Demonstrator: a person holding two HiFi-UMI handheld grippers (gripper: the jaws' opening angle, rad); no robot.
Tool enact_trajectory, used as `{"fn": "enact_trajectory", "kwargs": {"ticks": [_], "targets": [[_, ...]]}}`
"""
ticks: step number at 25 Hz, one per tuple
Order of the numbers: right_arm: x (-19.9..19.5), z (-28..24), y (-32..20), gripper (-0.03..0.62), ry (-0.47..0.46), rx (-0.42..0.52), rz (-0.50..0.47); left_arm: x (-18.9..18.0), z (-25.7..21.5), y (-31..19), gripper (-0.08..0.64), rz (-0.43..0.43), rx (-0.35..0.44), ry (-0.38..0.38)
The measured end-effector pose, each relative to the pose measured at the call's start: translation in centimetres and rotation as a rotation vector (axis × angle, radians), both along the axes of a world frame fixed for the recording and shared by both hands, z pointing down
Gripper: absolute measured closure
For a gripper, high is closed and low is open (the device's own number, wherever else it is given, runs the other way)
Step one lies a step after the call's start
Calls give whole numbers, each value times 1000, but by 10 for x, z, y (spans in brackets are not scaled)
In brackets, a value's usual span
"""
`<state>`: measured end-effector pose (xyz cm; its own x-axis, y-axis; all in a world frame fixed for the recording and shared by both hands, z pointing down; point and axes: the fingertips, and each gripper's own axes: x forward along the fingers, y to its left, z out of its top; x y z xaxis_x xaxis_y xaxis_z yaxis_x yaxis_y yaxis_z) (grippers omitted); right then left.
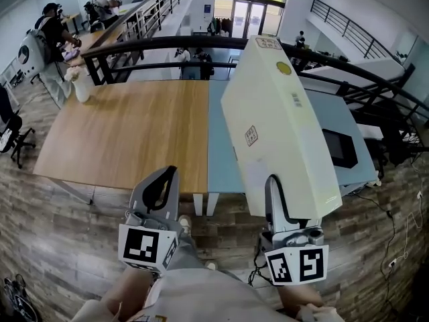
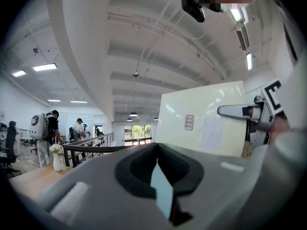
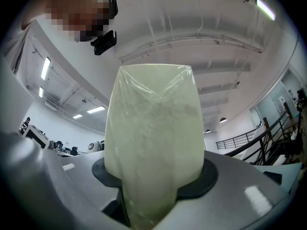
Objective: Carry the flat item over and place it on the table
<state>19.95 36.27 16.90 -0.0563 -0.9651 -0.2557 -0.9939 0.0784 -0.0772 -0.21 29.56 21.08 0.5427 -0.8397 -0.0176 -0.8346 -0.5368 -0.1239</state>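
Note:
The flat item (image 1: 281, 126) is a large, thin, pale panel wrapped in clear film, with small labels on its face. My right gripper (image 1: 275, 194) is shut on its near edge and holds it tilted up over the light blue table (image 1: 222, 170). In the right gripper view the wrapped edge (image 3: 153, 138) fills the space between the jaws of the right gripper (image 3: 153, 190). My left gripper (image 1: 163, 181) hangs near the wooden table's (image 1: 127, 133) front edge, shut and holding nothing. In the left gripper view the panel (image 2: 206, 121) stands to the right of the left gripper (image 2: 158, 176).
A white vase with flowers (image 1: 81, 86) stands at the wooden table's far left corner. A dark railing (image 1: 167, 45) runs behind both tables. People (image 1: 47, 35) stand at the back left. An office chair (image 1: 13, 136) sits left, and cables (image 1: 395, 247) lie on the floor right.

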Motion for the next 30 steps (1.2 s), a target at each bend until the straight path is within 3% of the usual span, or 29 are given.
{"fn": "enact_trajectory", "kwargs": {"ticks": [8, 25, 30], "targets": [[-9, 5, -67, 316, 33, -19, 9, -3, 11, -74, 558, 17, -29, 10], [-52, 2, -297, 316, 60, -81, 19, -38, 16, -307, 558, 50, -83, 22], [-65, 15, -341, 315, 68, -90, 34, -52, 27, -355, 558, 45, -92, 51]]}}
